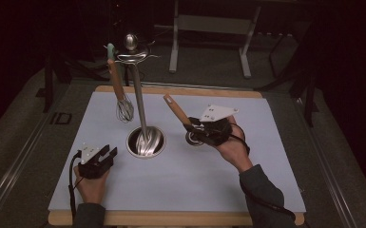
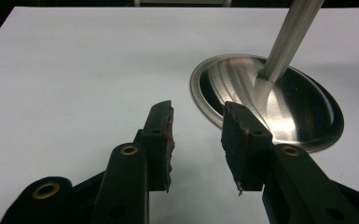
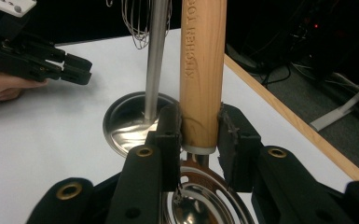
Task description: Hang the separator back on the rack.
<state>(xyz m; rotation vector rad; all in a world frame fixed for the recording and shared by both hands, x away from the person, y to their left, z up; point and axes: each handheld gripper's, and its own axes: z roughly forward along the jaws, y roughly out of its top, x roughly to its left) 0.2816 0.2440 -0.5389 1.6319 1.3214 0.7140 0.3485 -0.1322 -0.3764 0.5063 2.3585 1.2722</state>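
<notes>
A steel utensil stand [image 1: 139,99] rises from its round base [image 1: 145,142] on the white mat. A whisk [image 1: 123,107] with a wooden handle hangs from the stand's top ring. My right gripper [image 1: 192,127] is shut on the wooden handle [image 1: 176,110] of a utensil, just above its slotted metal head [image 1: 193,138], which is low over the mat right of the base. In the right gripper view the pads [image 3: 170,133] press both sides of the handle [image 3: 204,60]. My left gripper [image 1: 109,153] rests open and empty left of the base [image 2: 307,121].
The white mat [image 1: 195,190] lies on a wooden board whose edge [image 1: 180,89] runs along the back. Beyond it, dark floor and grey table legs [image 1: 173,42]. The whisk's wires [image 3: 137,23] hang beside the pole [image 3: 156,60].
</notes>
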